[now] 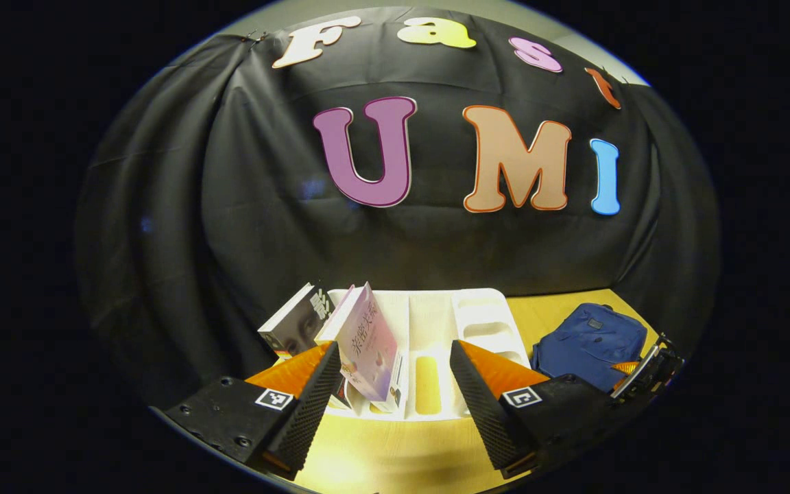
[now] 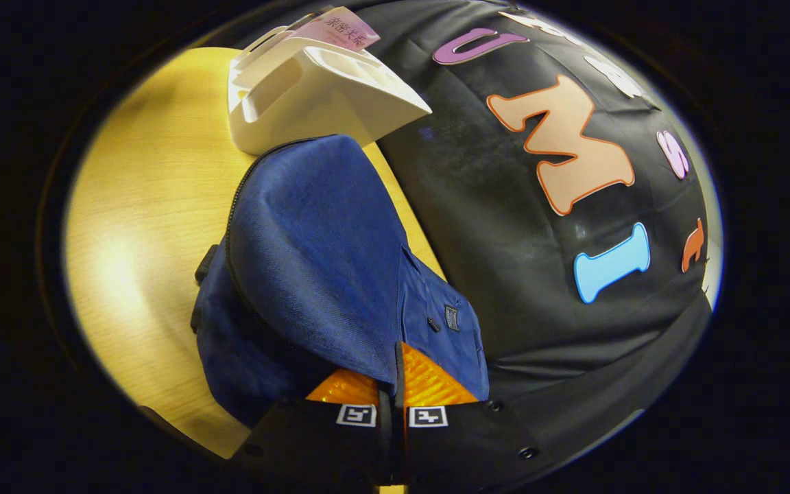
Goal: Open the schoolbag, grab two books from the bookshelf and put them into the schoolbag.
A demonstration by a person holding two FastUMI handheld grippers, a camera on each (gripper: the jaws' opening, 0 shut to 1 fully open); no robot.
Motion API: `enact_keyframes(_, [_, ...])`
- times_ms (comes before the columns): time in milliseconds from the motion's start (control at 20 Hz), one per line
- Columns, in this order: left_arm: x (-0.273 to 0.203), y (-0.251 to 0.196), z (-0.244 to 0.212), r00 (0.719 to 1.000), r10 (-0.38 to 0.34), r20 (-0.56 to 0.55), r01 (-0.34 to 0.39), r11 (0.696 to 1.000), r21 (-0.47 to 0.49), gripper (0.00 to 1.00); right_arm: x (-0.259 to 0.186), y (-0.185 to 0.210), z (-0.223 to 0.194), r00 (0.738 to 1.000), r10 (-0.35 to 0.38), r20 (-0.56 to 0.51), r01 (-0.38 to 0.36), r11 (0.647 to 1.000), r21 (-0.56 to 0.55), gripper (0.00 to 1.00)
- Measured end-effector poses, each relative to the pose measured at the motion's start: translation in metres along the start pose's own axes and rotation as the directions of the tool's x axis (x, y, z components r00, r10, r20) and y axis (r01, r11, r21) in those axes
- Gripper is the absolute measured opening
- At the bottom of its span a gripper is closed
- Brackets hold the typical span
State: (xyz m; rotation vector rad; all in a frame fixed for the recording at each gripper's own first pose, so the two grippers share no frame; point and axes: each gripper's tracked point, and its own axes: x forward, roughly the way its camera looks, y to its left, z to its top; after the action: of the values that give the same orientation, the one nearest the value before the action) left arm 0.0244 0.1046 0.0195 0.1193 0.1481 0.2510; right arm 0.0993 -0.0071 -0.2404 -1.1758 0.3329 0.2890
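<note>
Left gripper [image 1: 395, 391] spread wide, empty, aimed at shelf [image 1: 436, 329]. Pink book [image 1: 366, 343] upright in shelf's left slot, spine edge-on, dead ahead between fingers. Right gripper [image 2: 392, 387] pinched on bag [image 2: 319, 274] flap, right of shelf, lifting it.

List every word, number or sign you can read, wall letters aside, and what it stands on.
"亲密关系": cover of the pink book in the white bookshelf.
Grey book: large characters, too blurred to read.
Patch on the schoolbag: too small to read.
Left hand-held gripper and right hand-held gripper: square coded markers, no words.
</note>
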Motion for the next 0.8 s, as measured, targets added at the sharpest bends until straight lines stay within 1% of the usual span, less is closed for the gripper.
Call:
enact_keyframes(50, [0.006,0.004,0.005,1.000,-0.005,-0.003,0.005,1.000,-0.001,0.94,0.001,-0.001,0.001,1.000,-0.001,-0.005,0.001,1.000,0.004,0.06])
enact_keyframes(100, [0.011,0.010,0.008,1.000,-0.006,-0.009,0.006,1.000,0.003,0.94,0.000,-0.004,0.003,1.000,-0.006,-0.008,0.006,1.000,0.009,0.06])
enact_keyframes(150, [0.015,0.016,0.013,1.000,-0.004,-0.016,0.004,1.000,0.008,0.94,0.000,-0.007,0.004,1.000,-0.014,-0.008,0.014,1.000,0.016,0.01])
enact_keyframes(250, [0.025,0.025,0.020,1.000,-0.015,-0.027,0.015,1.000,0.005,0.94,-0.002,-0.015,0.008,0.999,-0.032,-0.008,0.032,0.999,0.039,0.01])
enact_keyframes(350, [0.037,0.034,0.025,0.999,-0.025,-0.039,0.026,1.000,0.016,0.94,-0.003,-0.023,0.010,0.999,-0.043,-0.010,0.043,0.997,0.068,0.06])
enact_keyframes(400, [0.043,0.039,0.027,0.998,-0.031,-0.050,0.033,0.999,0.027,0.94,-0.004,-0.028,0.011,0.999,-0.050,-0.012,0.050,0.996,0.080,0.04])
enact_keyframes(550, [0.065,0.053,0.026,0.991,-0.054,-0.119,0.058,0.998,0.027,0.94,-0.005,-0.038,0.014,0.997,-0.069,-0.016,0.070,0.994,0.088,0.04])
enact_keyframes(600, [0.075,0.055,0.024,0.984,-0.076,-0.161,0.078,0.997,0.006,0.94,-0.006,-0.041,0.014,0.997,-0.077,-0.016,0.078,0.994,0.080,0.06])
enact_keyframes(650, [0.081,0.055,0.019,0.974,-0.102,-0.204,0.102,0.995,-0.012,0.94,-0.006,-0.042,0.013,0.997,-0.079,-0.018,0.080,0.994,0.079,0.06])
enact_keyframes(700, [0.086,0.057,0.015,0.964,-0.121,-0.237,0.118,0.993,-0.027,0.94,-0.005,-0.040,0.013,0.997,-0.075,-0.021,0.077,0.994,0.080,0.04])
enact_keyframes(750, [0.091,0.059,0.012,0.952,-0.135,-0.276,0.129,0.991,-0.039,0.94,-0.005,-0.039,0.012,0.997,-0.071,-0.024,0.072,0.994,0.077,0.04])
enact_keyframes(800, [0.096,0.062,0.006,0.938,-0.143,-0.317,0.136,0.990,-0.045,0.94,-0.004,-0.036,0.012,0.997,-0.068,-0.026,0.070,0.995,0.070,0.06])
